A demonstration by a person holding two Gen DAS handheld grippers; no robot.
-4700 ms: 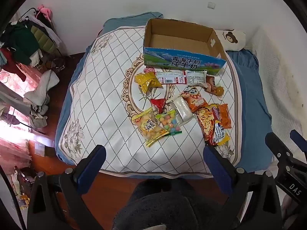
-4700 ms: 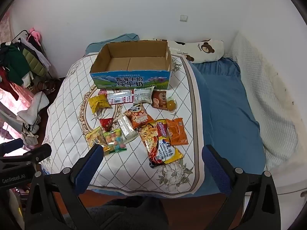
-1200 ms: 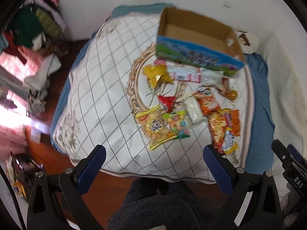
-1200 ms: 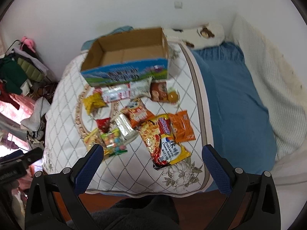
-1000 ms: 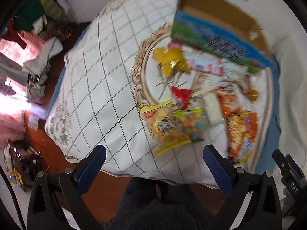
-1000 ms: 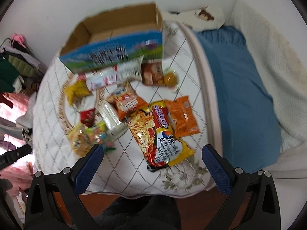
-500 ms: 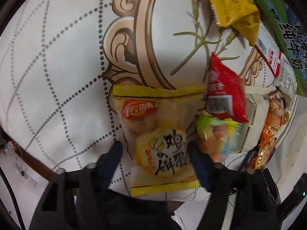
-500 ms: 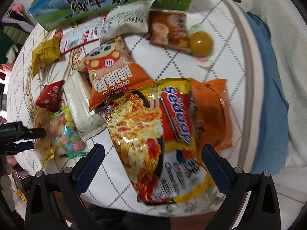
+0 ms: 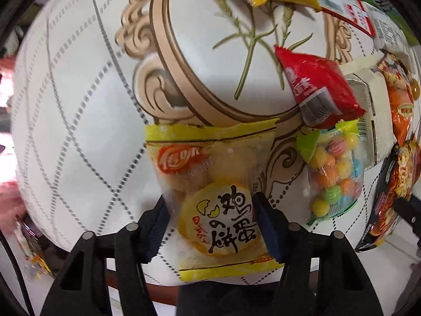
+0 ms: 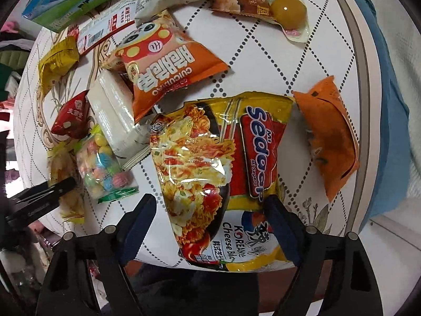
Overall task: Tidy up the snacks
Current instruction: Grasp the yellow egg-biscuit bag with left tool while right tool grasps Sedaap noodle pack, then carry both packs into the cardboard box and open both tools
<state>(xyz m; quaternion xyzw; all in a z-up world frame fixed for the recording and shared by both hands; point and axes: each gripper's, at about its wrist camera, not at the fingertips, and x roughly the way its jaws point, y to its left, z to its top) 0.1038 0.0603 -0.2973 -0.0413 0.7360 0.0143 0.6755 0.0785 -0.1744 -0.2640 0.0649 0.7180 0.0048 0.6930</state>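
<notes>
The quilt (image 10: 302, 52) carries the whole spread, w/ the milk carton box (image 10: 65, 2) at its far edge and the noodle packet (image 10: 218, 168) lying near the front, straddled by the right gripper (image 10: 210, 210), whose pads sit at the packet's sides w/ the left pad clear of it (so open, not clamping). The left gripper (image 9: 210, 210) is pinched on the lower half of the egg biscuit bag (image 9: 213, 184), just beside the candy bag (image 9: 334, 173) and below the small red packet (image 9: 318, 89).
</notes>
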